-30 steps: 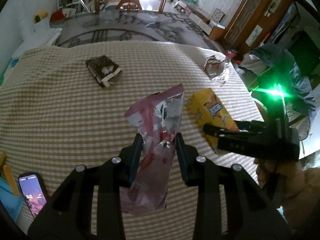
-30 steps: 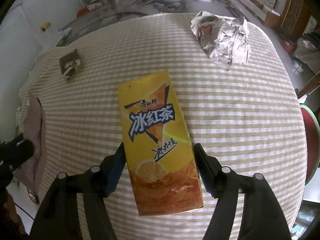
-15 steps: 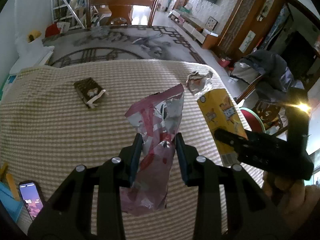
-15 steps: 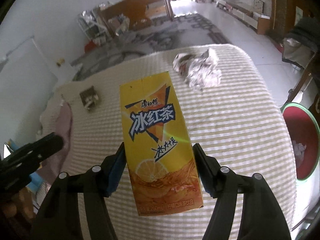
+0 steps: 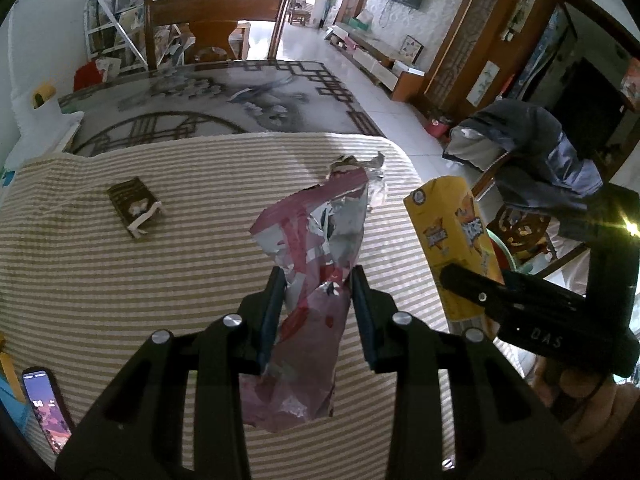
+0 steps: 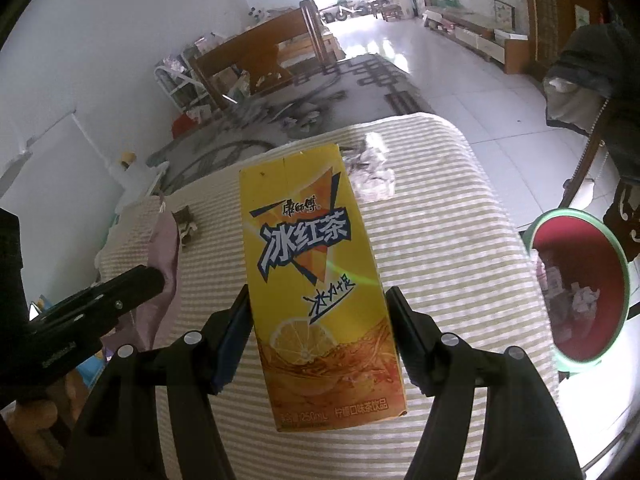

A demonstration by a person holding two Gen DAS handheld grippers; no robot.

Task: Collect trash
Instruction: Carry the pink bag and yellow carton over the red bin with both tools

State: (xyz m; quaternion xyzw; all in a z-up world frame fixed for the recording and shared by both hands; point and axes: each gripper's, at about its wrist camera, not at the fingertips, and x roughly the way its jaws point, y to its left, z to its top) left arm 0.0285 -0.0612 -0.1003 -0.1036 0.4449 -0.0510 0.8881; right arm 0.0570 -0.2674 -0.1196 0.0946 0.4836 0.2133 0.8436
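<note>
Yellow cardboard iced-tea carton [image 6: 320, 280] sits clamped in our right gripper [image 6: 318, 332]; our left gripper [image 5: 318, 308] pinches a crumpled pink foil wrapper [image 5: 316, 264] above the striped tablecloth [image 5: 120, 280].

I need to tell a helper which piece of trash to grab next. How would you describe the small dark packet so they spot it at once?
On the striped tablecloth, look toward the far left side. The small dark packet lies flat there, alone. Unlike the crumpled silvery wrapper farther right, it is boxy, dark brown, with a torn white flap.
</note>
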